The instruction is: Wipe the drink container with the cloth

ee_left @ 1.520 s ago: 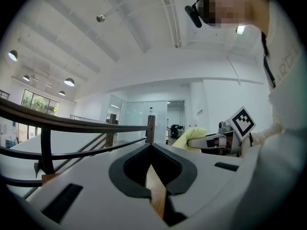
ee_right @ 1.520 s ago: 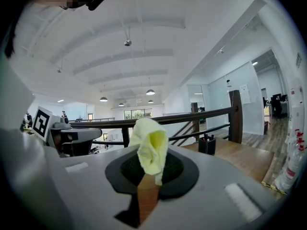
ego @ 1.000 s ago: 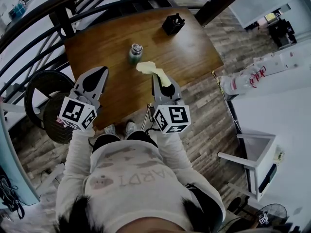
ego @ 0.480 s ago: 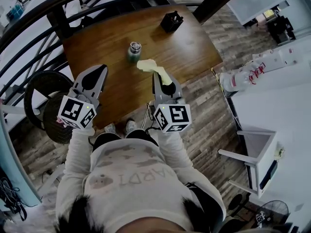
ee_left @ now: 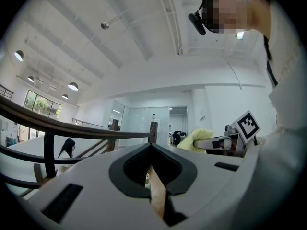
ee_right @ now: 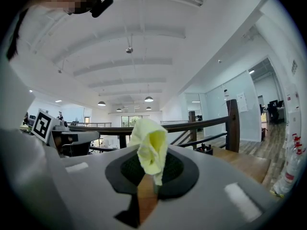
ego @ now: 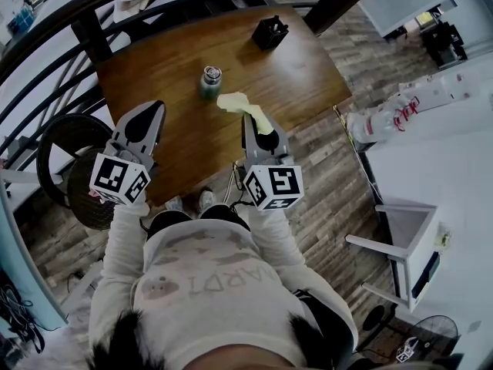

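My right tongs (ego: 255,126) are clenched on the cloth (ego: 235,103). The pale yellow fabric is pinched at the tips, with a loose fold standing out past them. My left tongs (ego: 149,112) are closed tip to tip and hold nothing. In the left gripper view a sliver of wood shows through the hollow behind the meeting tips (ee_left: 150,150).

The container (ego: 209,83) stands upright on the worktop (ego: 300,75), back from every edge. It is ahead of both tongs and between their lines. The cloth's free end is near it, slightly right and nearer me, and not touching. There is bare wood all round it. A black box (ego: 271,33) sits well apart by the far edge. A dark railing (ego: 115,6) curves along the far and left sides. Both tongs hang over the near edge, and plank floor lies to the right.

Only the head view shows the container plainly. The right gripper view shows the cloth (ee_right: 151,145) clamped in the tips (ee_right: 152,174). The left gripper view catches the right tongs side-on with the cloth (ee_left: 193,139) bunched at their front.
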